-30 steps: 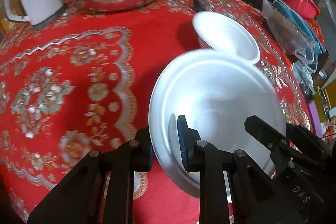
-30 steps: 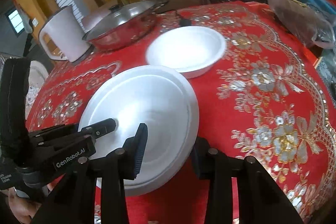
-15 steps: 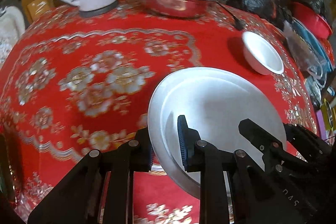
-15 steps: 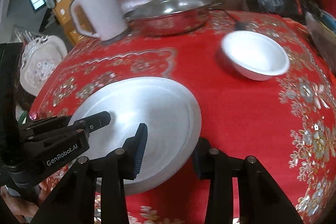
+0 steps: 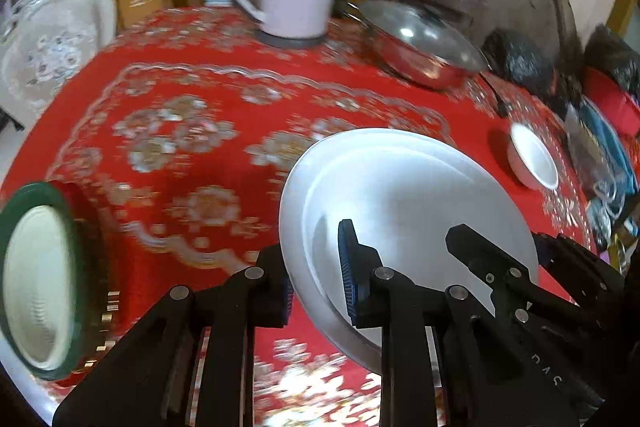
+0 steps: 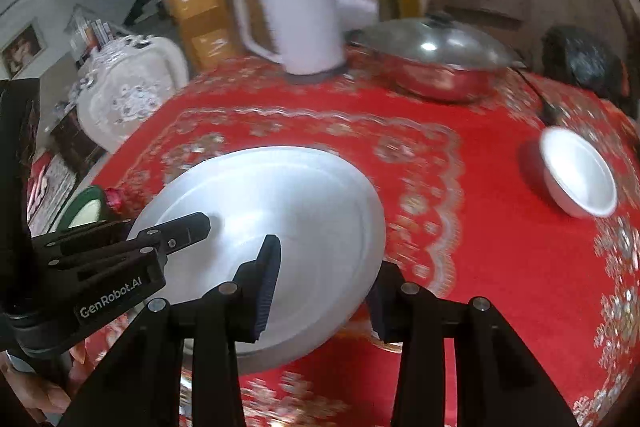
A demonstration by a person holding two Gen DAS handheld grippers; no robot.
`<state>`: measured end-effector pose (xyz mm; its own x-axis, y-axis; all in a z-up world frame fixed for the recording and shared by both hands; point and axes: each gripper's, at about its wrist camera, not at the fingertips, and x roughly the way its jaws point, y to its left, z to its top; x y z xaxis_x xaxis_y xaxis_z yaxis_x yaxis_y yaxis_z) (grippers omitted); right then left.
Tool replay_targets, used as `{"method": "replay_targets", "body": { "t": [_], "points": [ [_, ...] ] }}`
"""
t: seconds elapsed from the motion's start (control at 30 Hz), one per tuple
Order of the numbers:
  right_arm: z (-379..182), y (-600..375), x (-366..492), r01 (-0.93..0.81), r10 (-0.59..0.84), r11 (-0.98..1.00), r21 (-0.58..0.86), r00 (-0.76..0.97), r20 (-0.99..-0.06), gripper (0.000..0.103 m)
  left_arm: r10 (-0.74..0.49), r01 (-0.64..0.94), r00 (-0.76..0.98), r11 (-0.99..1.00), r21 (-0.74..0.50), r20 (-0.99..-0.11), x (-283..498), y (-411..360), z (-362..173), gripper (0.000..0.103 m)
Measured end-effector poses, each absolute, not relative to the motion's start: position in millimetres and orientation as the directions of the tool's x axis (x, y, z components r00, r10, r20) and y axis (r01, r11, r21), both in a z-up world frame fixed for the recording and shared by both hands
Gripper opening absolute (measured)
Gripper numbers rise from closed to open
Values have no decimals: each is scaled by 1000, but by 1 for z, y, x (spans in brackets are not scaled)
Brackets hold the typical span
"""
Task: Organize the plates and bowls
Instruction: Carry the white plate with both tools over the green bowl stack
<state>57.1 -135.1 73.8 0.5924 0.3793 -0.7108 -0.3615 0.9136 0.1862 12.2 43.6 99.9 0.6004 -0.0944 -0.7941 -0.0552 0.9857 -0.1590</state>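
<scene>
I carried the white plate (image 5: 404,203) above the red worktop (image 5: 192,131), my left tongs (image 5: 316,279) clenched on its near rim. My right tongs (image 6: 320,287) straddled the opposite rim, their jaws having just been opening, though the plate sat between them. It was round, so had no long axis; its face tilted up. The white bowl (image 6: 578,177) sat well apart, unsorted. I judged most of the job remained.
</scene>
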Motion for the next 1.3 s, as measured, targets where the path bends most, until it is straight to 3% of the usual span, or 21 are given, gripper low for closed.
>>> {"method": "replay_targets", "body": {
  "t": [0.7, 1.3],
  "points": [
    [103, 57, 28, -661, 553, 740, 127, 490, -674, 41, 120, -371, 671, 909, -191, -732, -78, 227, 131, 19],
    [79, 127, 7, -724, 530, 686, 69, 432, -729, 41, 152, -463, 626, 862, -208, -765, -105, 277, 96, 19]
  ]
}}
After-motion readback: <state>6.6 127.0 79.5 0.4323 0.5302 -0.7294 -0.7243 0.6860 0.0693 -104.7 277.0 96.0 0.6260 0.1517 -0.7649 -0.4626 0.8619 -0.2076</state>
